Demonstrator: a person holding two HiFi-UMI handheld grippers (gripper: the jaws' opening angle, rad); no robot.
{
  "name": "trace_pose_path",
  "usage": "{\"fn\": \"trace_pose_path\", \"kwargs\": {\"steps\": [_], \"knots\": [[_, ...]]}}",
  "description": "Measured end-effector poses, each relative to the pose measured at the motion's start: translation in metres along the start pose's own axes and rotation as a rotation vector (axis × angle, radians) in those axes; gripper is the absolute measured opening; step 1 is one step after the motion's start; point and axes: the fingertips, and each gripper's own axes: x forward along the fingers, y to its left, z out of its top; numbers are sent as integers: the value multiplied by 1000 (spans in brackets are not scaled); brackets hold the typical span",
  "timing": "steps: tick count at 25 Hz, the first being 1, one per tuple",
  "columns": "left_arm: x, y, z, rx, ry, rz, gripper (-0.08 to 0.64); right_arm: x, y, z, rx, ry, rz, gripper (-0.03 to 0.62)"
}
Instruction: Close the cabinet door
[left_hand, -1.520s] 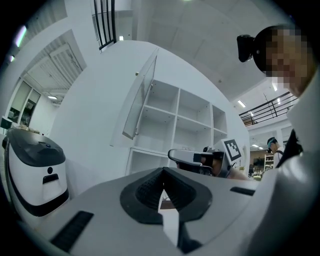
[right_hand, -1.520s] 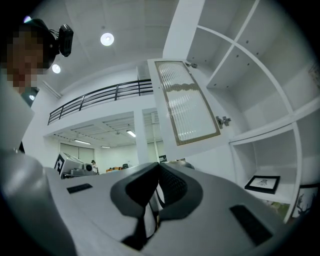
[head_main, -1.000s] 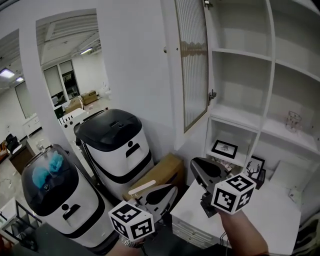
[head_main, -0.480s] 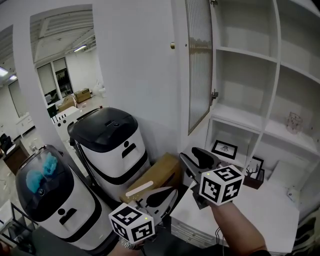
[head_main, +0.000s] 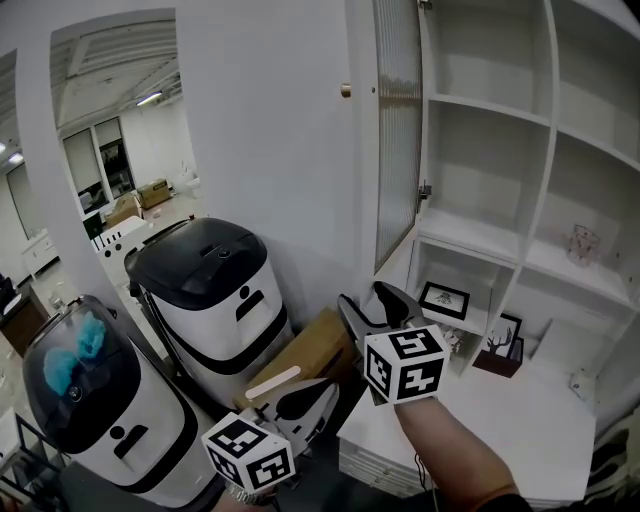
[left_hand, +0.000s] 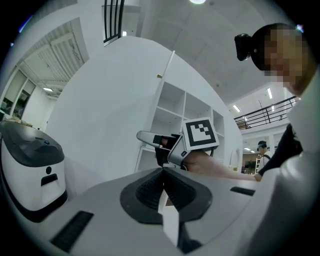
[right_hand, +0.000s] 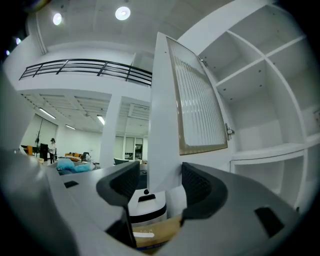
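The cabinet door (head_main: 397, 130), white-framed with ribbed glass, stands swung out from the shelving, its small knob (head_main: 345, 90) on the outer face. My right gripper (head_main: 365, 297) hovers just under the door's lower corner; its jaws are opening with nothing pressed between them. In the right gripper view the door's (right_hand: 196, 102) free edge rises beyond the gap of the right gripper (right_hand: 160, 187). My left gripper (head_main: 325, 388) sits lower and nearer me, shut and empty. The left gripper view shows its own tips (left_hand: 162, 175) meeting, with the right gripper's marker cube (left_hand: 200, 133) ahead.
Two white bins with black lids (head_main: 205, 290) (head_main: 85, 400) stand left of the cabinet, with a cardboard box (head_main: 312, 350) beside them. The open shelves hold small framed pictures (head_main: 447, 298) and a glass piece (head_main: 583, 243). A white counter (head_main: 500, 425) lies below my right arm.
The right gripper has moved left toward the door's lower corner and its jaws have gone from shut to wide apart. The left gripper drifted slightly lower.
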Motion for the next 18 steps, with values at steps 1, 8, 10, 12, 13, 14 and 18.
{"fn": "trace_pose_path", "kwargs": {"steps": [1,8,10,12,13,14,18], "knots": [[-1,1,0,1,1,0,6,2,-2,-1,-3,3,-13,239],[-5,7,-1,-9,2,13,6,4,-9,-2,13,16,-3,235],[-6,6,-1,-7,2,12,6,4,-9,-2,10,16,-3,236],[-6,5,0,-4,4,12,6,2,-9,-2,10,14,-5,236],[-6,5,0,-3,5,13,6,1,-9,-2,9,13,-3,235],[-5,5,0,-2,6,13,6,0,-10,-2,8,13,0,235],[-1,1,0,2,12,7,6,-8,-14,0,12,4,10,234]]}}
